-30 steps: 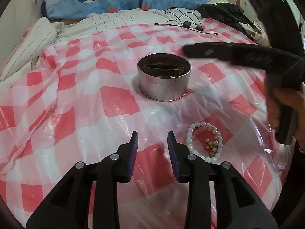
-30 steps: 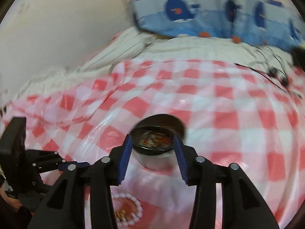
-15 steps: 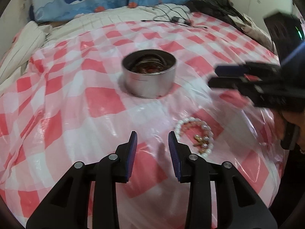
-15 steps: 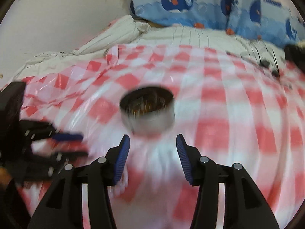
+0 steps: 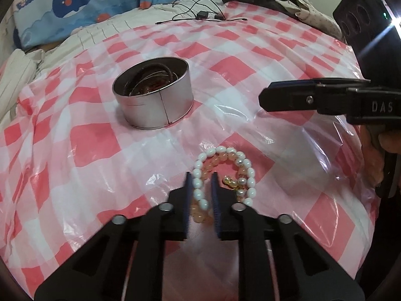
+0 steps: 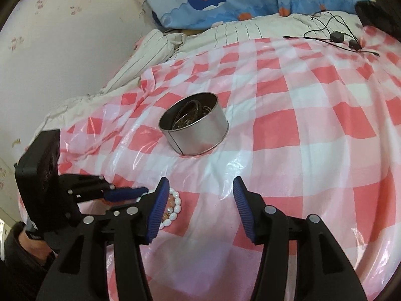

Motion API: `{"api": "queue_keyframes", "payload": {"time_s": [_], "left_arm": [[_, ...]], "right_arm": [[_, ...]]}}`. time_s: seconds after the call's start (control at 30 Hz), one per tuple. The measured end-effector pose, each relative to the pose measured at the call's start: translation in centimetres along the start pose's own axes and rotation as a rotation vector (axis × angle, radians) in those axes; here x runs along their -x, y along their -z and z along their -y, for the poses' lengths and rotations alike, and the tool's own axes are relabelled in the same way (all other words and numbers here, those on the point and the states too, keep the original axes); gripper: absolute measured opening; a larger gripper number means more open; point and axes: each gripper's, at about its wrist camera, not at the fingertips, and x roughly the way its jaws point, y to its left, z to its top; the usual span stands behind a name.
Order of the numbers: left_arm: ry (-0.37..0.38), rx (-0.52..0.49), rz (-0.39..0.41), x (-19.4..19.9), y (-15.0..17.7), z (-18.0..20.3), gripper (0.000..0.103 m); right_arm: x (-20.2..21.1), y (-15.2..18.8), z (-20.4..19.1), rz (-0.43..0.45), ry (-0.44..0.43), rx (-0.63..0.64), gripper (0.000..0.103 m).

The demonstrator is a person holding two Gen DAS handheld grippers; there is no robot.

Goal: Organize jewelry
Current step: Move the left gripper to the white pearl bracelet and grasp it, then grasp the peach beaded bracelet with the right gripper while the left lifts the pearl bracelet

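two bracelets lie tangled together on the red-and-white checked plastic sheet (image 5: 87, 145): a white bead bracelet (image 5: 200, 190) and an amber bead bracelet (image 5: 200, 216) looped with it, with a small gold charm (image 5: 229, 181) in the middle. your left gripper (image 5: 200, 183) is down over them, its jaws closing, with the near side of the white strand between the blue pads; whether the pads already press the beads you cannot tell for sure, though the gap is narrow and the beads fill it. beyond the bracelets, well apart from them, stands the round metal tin (image 5: 153, 94), upright, with dark bands and thin bangles already inside. your right gripper (image 6: 198, 195) hangs over bare sheet just beside the bracelets, its fingers about half spread and nothing between them. past the tin, a black cable (image 5: 198, 15) lies on the striped bedding (image 5: 105, 28), and a blue whale-print pillow (image 5: 75, 5) sits at the far edge.
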Motion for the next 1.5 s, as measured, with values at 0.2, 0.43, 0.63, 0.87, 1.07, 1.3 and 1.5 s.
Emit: {"api": "queue_keyframes", "payload": {"time_s": [0.2,0.43,0.63,0.87,1.07,1.3,1.5], "left_arm": [[0.077,0.067,0.045,1.2,-0.3,-0.9,0.007],[0.258,0.219,0.218,4.7,-0.7,-3.9,0.007],[0.262,0.342,0.260,5.5,-0.4,-6.5,0.007],[-0.087,0.270,0.067,2.8,-0.1,-6.8,0.007],[-0.146,0.174,-0.018,1.5,0.4,-5.9,0.022],[-0.182,0.121,-0.043,0.3,0.6,-5.1,0.037],[-0.220,0.066,-0.049,-0.2,0.5,-4.1,0.037]], "right_arm": [[-0.5,0.0,0.4,-0.016,0.020,-0.011,0.055],[-1.6,0.4,0.3,-0.058,0.089,0.025,0.055],[-3.4,1.0,-2.7,-0.086,0.061,0.150,0.055],[-5.8,2.2,-5.9,-0.166,0.131,0.345,0.042],[-4.1,1.4,-3.6,-0.150,0.153,0.278,0.014],[-5.3,1.7,-4.0,-0.174,0.155,0.288,0.042],[-4.7,1.4,-3.2,-0.169,0.072,0.218,0.009]]}}
